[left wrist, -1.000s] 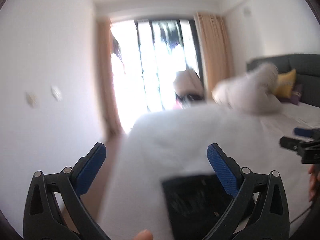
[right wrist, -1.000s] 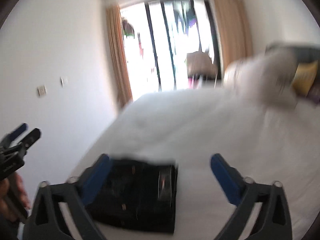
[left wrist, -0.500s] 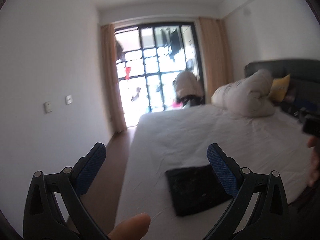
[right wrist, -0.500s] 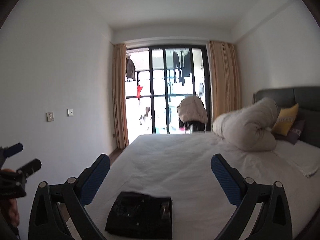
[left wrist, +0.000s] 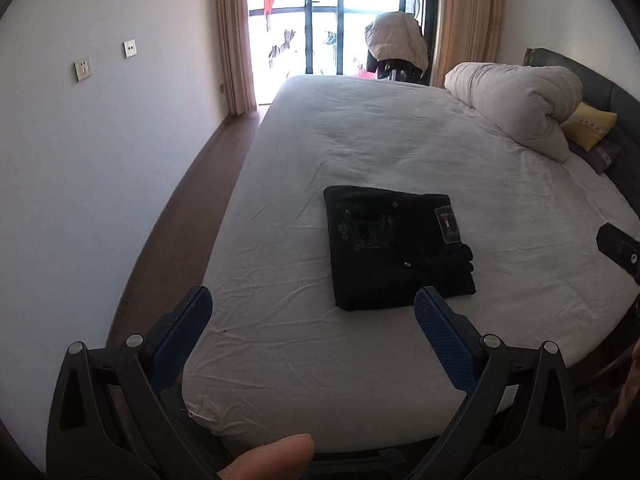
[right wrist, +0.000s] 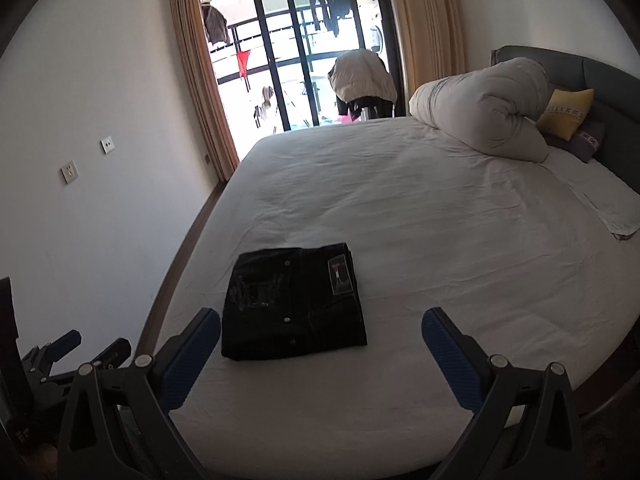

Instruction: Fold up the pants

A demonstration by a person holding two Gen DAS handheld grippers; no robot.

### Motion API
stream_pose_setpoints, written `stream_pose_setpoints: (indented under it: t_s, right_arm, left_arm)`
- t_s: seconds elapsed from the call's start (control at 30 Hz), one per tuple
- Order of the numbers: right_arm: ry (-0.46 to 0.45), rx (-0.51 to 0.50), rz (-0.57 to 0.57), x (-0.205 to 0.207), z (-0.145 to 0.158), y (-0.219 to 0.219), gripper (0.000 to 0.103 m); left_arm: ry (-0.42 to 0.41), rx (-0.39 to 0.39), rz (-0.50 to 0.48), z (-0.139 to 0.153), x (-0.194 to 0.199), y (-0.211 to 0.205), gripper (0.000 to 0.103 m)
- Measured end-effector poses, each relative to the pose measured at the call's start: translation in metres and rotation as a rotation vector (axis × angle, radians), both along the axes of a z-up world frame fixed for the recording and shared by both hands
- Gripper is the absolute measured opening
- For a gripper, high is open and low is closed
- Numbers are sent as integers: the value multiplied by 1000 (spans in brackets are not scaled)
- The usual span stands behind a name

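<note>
Black pants (left wrist: 394, 246) (right wrist: 294, 302) lie folded into a compact rectangle on the white bed sheet (left wrist: 400, 152) (right wrist: 440, 216), a light label patch facing up. My left gripper (left wrist: 314, 304) is open and empty, held back over the bed's near edge, short of the pants. My right gripper (right wrist: 322, 324) is also open and empty, raised near the front edge with the pants showing between its fingers further off. The left gripper (right wrist: 82, 346) also appears low at the left in the right wrist view.
A rolled pale duvet (left wrist: 516, 100) (right wrist: 488, 108) and a yellow cushion (right wrist: 566, 114) lie by the dark headboard (right wrist: 600, 88). A folded white cloth (right wrist: 596, 200) rests at the bed's right side. A brown floor strip (left wrist: 188, 208) runs along the left wall toward the balcony doors (right wrist: 304, 64).
Both views have swung from level down toward the bed and the blur has cleared. The folded pants lie unmoved. Both grippers stay open and empty.
</note>
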State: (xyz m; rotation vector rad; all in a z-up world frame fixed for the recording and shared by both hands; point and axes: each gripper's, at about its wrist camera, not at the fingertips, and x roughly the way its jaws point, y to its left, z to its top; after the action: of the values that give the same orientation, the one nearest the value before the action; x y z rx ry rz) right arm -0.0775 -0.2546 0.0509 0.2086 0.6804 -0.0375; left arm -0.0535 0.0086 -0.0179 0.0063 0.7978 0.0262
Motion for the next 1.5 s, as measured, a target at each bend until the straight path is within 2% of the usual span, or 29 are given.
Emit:
stream_pose_setpoints:
  t_s: [0.23, 0.7, 1.5]
  right_arm:
    - [20, -20, 11, 3, -1, 5, 103]
    - [50, -62, 35, 6, -6, 17, 103]
    - [98, -65, 51, 9, -20, 20, 103]
  left_arm:
    - [35, -4, 0, -17, 27, 3, 103]
    - [61, -6, -11, -20, 19, 2, 103]
    - [72, -10, -9, -28, 19, 0, 103]
